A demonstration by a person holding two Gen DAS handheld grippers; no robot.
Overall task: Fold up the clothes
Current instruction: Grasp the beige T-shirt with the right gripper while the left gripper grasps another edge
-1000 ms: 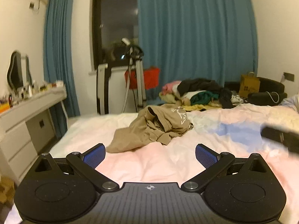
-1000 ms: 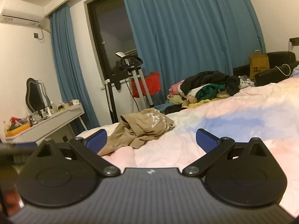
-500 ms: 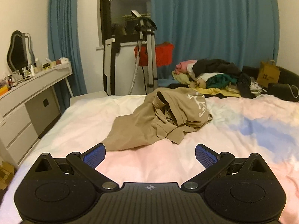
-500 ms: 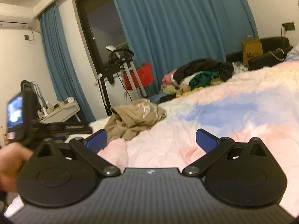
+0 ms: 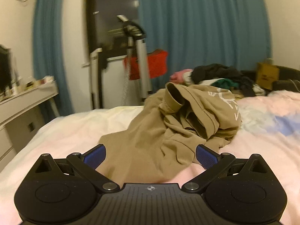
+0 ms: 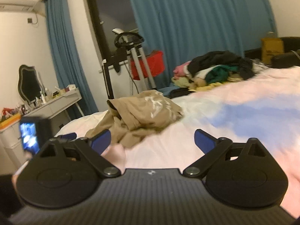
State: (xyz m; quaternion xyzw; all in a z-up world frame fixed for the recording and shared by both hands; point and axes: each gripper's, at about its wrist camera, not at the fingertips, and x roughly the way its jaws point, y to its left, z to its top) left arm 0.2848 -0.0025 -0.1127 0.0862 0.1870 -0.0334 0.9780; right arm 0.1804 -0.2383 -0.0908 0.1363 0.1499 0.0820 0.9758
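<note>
Wide bed (image 5: pixel 65 131) under a soft, rumpled sheet, cream toward 11 o'clock, pink and blue toward 3. Teal pleated curtains (image 5: pixel 202 28) behind, dark window at 12, white tabletop (image 5: pixel 28 97) at 9, heap of mixed clothes (image 6: pixel 217 69) at 1. Tan shirt (image 5: pixel 180 120), limp and crumpled, white print on top, at bed centre. Left claw (image 5: pixel 151 154) spread wide over the shirt's near edge, not pinching. Right claw (image 6: pixel 152 140) closing, only sheet between pads.
</note>
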